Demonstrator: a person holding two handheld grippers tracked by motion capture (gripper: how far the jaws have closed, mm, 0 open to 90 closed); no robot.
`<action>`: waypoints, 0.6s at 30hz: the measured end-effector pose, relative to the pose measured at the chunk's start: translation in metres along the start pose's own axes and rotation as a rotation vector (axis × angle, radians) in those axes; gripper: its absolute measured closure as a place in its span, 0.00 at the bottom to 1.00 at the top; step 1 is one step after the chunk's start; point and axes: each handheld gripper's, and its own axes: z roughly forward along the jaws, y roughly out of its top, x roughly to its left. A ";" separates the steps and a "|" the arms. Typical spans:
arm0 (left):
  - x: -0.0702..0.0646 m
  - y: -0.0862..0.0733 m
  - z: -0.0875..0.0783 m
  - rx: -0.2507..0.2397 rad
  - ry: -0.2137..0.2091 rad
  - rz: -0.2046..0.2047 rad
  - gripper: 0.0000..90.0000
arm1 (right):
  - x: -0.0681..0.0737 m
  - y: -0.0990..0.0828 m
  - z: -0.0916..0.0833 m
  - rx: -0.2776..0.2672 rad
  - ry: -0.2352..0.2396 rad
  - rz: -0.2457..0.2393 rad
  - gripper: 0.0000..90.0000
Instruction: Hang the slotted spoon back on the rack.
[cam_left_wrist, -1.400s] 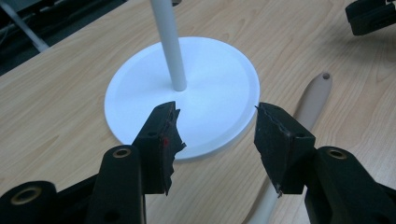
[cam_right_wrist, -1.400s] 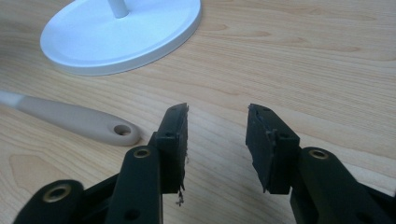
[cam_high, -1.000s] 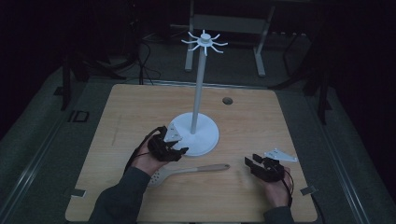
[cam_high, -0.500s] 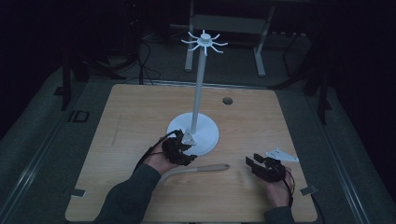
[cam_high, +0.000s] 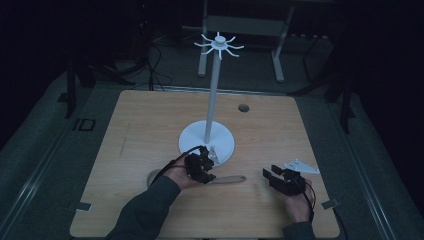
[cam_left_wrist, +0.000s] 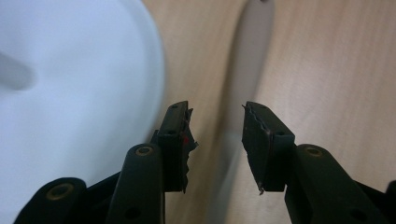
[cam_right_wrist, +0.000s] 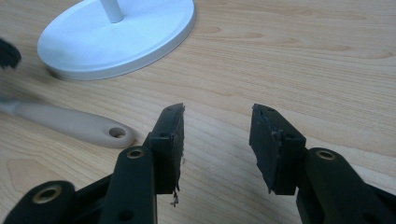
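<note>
A beige utensil (cam_high: 231, 179) lies flat on the wooden table (cam_high: 140, 125), in front of a white stand's round base (cam_high: 222, 142). My left gripper (cam_high: 203, 172) hangs low over the utensil with its tips pointing down. In the left gripper view the utensil's handle (cam_left_wrist: 250, 42) runs through the gap between the jaws of the left gripper (cam_left_wrist: 215, 109). Those jaws have just been closing, and the pads stand apart from the handle. At the right, my right gripper (cam_high: 270, 175) rests open and empty, with the handle's holed end (cam_right_wrist: 74, 123) to its left.
The stand's thin pole (cam_high: 212, 95) rises to a ring of empty hooks (cam_high: 218, 45). The base (cam_left_wrist: 70, 93) lies close beside the left jaw. A small round hole (cam_high: 243, 107) sits near the table's far edge. Dark floor surrounds the table.
My left gripper has moved right and down onto the utensil's handle, and its jaws have narrowed. The right gripper has stayed where it was.
</note>
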 end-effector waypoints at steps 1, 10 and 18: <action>0.000 0.000 0.003 0.012 -0.006 0.005 0.68 | 0.000 0.000 0.000 0.000 0.000 0.000 0.61; 0.000 0.002 0.018 0.075 -0.044 0.007 0.73 | 0.000 0.000 0.000 -0.001 0.002 0.000 0.60; -0.002 0.006 0.027 0.123 -0.044 0.022 0.76 | -0.001 -0.001 0.000 -0.001 0.000 0.004 0.60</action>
